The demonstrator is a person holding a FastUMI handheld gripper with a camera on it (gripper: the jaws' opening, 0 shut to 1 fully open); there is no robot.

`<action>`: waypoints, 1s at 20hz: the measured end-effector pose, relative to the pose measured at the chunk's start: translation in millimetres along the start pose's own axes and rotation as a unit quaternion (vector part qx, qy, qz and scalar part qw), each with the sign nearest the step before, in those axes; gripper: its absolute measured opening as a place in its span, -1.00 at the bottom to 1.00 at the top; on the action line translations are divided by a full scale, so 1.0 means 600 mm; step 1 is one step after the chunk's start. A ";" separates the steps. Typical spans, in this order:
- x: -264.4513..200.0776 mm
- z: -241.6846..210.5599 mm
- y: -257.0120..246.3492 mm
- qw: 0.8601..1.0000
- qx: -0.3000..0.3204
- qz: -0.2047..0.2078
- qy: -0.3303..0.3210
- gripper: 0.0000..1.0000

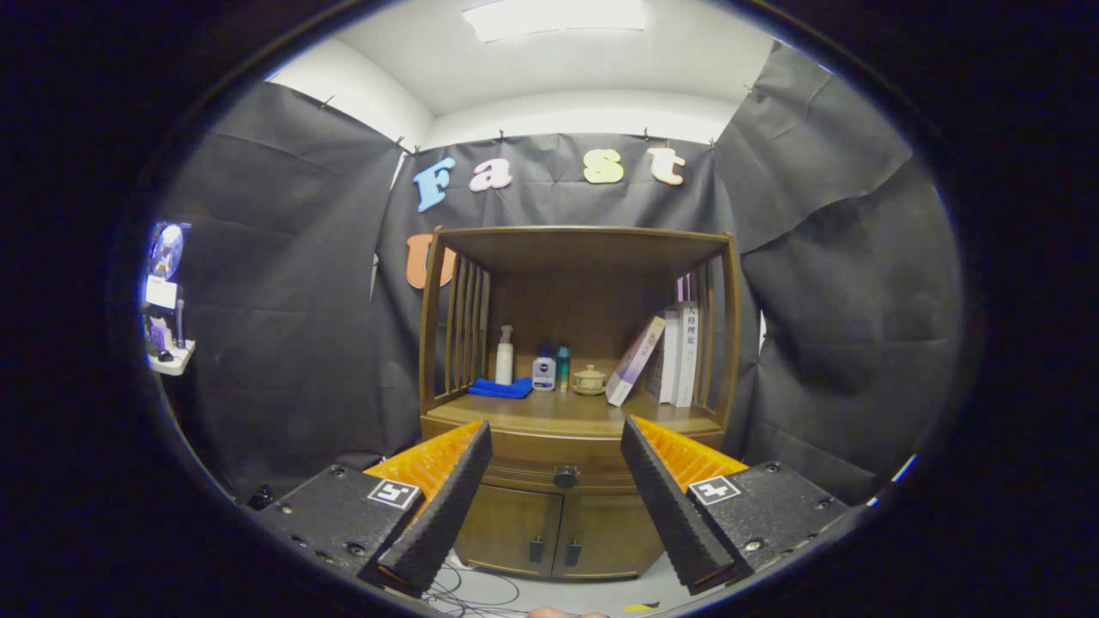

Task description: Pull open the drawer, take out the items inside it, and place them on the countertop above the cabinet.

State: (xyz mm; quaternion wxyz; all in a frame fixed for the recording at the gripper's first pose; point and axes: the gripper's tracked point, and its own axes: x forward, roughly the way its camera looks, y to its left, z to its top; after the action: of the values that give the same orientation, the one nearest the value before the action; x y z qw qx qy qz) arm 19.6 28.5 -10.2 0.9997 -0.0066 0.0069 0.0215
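There is one wooden cabinet with one drawer, and the drawer has one round knob. Below it are two doors, each with one small handle. On the worktop stand three bottles: one white pump bottle, one short white bottle and one slim green bottle. There are also one folded blue cloth, one small lidded bowl and a few books; the exact number cannot be told. One gripper has two fingers, spread apart with nothing between them.

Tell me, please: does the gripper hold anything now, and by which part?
Nothing is held. The gripper is open, its fingers spread apart, with the closed drawer's knob beyond them, untouched.
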 end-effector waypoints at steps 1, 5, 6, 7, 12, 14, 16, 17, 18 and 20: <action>0.001 0.000 0.001 1.000 0.002 0.001 0.001 0.98; 0.006 -0.002 -0.003 1.000 0.010 -0.005 0.003 0.98; 0.006 -0.001 -0.004 1.000 0.011 -0.006 0.003 0.98; 0.008 -0.003 -0.004 1.000 0.011 -0.007 0.004 0.98; 0.018 -0.014 0.001 1.000 0.004 -0.008 0.009 0.98; 0.026 -0.023 0.002 1.000 0.007 -0.010 0.012 0.98; 0.037 -0.036 0.000 1.000 0.012 -0.013 0.019 0.98; 0.044 -0.044 0.000 1.000 0.014 -0.012 0.022 0.98; 0.051 -0.052 0.001 1.000 0.012 -0.013 0.025 0.98; 0.073 -0.073 -0.001 0.999 0.008 -0.017 0.032 0.98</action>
State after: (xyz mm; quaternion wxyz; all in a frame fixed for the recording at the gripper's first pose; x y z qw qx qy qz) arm 62.6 29.4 -54.7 0.9992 0.0009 0.0389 0.0042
